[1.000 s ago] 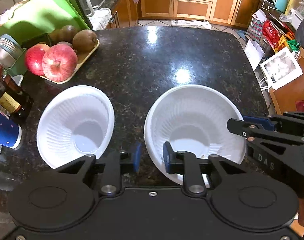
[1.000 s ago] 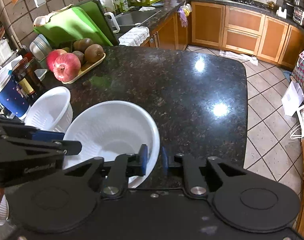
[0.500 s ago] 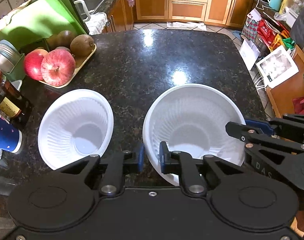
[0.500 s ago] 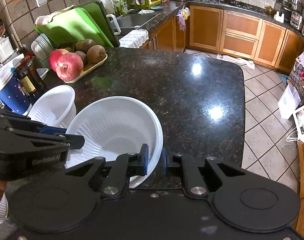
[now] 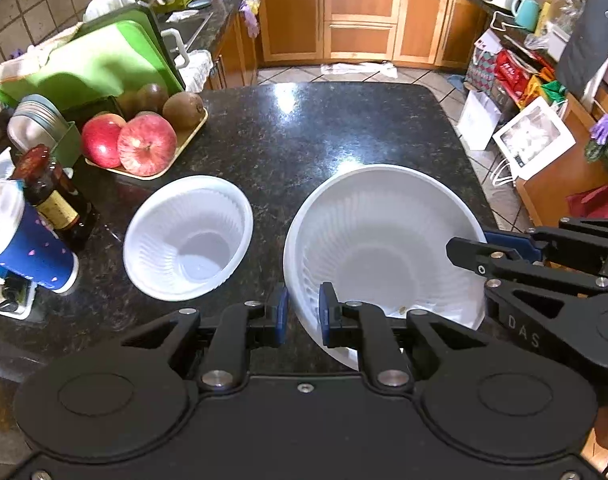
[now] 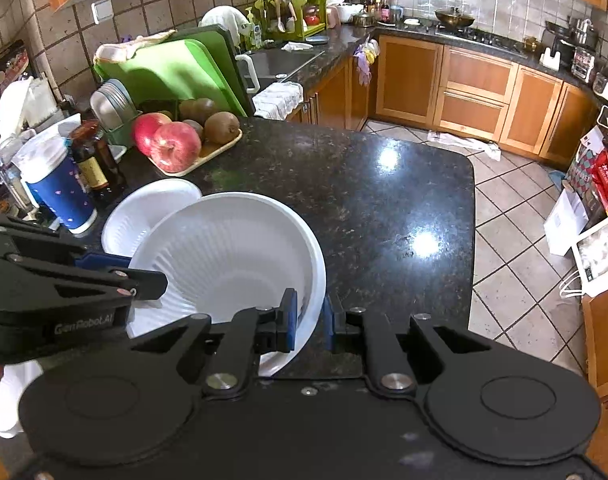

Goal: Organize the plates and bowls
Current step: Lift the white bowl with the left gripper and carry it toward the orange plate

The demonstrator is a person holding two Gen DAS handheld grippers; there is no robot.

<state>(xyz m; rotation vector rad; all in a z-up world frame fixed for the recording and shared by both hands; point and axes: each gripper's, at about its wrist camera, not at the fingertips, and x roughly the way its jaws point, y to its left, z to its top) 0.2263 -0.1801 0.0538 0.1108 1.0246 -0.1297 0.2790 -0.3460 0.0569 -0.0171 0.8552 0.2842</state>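
Dark speckled granite counter (image 5: 343, 128) is filling both views, w/ kitchen cabinets and tiled floor behind. Two white ribbed plastic bowls are on hand: the small bowl (image 5: 188, 238) is sitting on the counter at left, and the large bowl (image 5: 383, 240) is just beside it, tilted, its far rim looking raised off the stone. Left gripper (image 5: 302, 312) is clamping the large bowl's near-left rim, one pad outside, one inside; its jaws have just been closing onto that rim. Right gripper (image 6: 309, 320) is pinching the rim on the opposite side, pads together on the thin wall. Step in hand, by the look of it: a two-handed lift of the large bowl. Next move prob. calls for keeping both grips level so the flimsy rim isn't buckling, then carrying it over beside or under the small bowl for nesting. Fruit tray (image 5: 144, 148) and bottle (image 5: 54, 196) are crowding the left edge, so clearance there is tight.
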